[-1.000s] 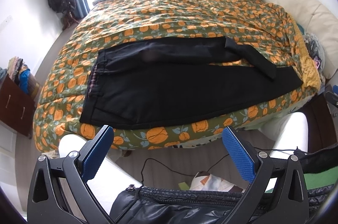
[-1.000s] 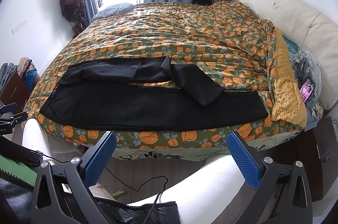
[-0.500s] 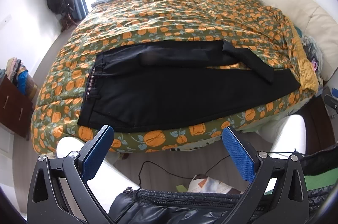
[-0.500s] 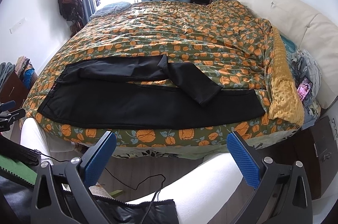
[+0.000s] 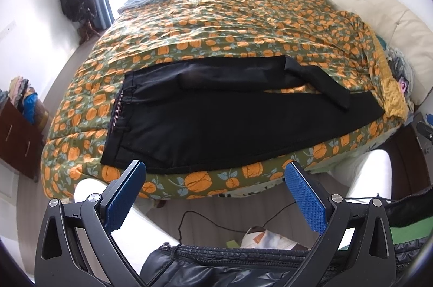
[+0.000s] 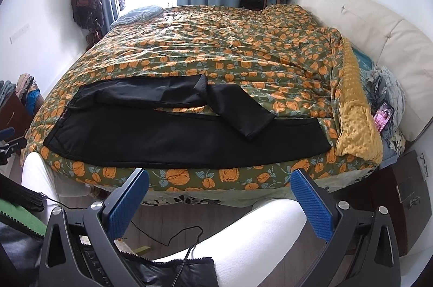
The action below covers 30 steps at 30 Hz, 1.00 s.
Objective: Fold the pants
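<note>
Black pants (image 5: pixel 216 121) lie flat along the near edge of the bed, waistband at the left, legs running right. The near leg is straight. The far leg is bent back on itself, its cuff end lying across toward the near leg (image 6: pixel 238 111). My left gripper (image 5: pixel 215 189) is open and empty, held back from the bed edge, in front of the waist and seat area. My right gripper (image 6: pixel 219 195) is open and empty, held back from the bed edge, in front of the near leg.
The bed has an orange-and-green floral cover (image 5: pixel 230 21) and a cream headboard (image 6: pixel 379 43) at the right. A yellow blanket (image 6: pixel 357 130) and a phone (image 6: pixel 384 115) lie near the headboard. The person's white-trousered legs (image 6: pixel 257 232) and a cable are below the grippers. A dark dresser (image 5: pixel 16 135) stands at the left.
Both grippers have shifted slightly closer to the bed and tilted a little; the pants have not moved. Both jaws stay open.
</note>
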Each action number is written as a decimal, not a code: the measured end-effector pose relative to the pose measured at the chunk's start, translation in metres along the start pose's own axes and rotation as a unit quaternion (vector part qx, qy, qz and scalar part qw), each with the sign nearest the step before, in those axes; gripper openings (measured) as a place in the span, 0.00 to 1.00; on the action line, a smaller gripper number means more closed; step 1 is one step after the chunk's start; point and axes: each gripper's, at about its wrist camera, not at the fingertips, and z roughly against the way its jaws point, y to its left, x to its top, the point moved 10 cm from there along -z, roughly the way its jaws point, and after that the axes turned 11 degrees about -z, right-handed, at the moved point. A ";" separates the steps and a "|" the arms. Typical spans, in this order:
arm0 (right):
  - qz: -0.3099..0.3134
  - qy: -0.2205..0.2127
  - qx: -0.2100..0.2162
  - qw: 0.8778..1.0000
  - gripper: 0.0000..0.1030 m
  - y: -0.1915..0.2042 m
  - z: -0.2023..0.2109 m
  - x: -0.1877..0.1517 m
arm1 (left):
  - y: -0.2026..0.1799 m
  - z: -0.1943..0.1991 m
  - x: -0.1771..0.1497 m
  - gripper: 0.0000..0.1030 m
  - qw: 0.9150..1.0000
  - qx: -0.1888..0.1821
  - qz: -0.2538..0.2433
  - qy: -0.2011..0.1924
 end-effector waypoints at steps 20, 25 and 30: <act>0.008 0.000 -0.018 1.000 1.00 -0.005 -0.003 -0.001 | 0.005 0.000 0.002 1.00 1.000 -0.002 0.004 -0.004; 0.005 0.002 -0.019 1.000 1.00 -0.004 -0.004 -0.002 | 0.006 0.000 0.003 1.00 1.000 -0.003 0.003 -0.003; 0.005 0.002 -0.020 1.000 1.00 -0.004 -0.005 -0.003 | 0.005 0.000 0.001 1.00 1.000 -0.001 0.003 -0.004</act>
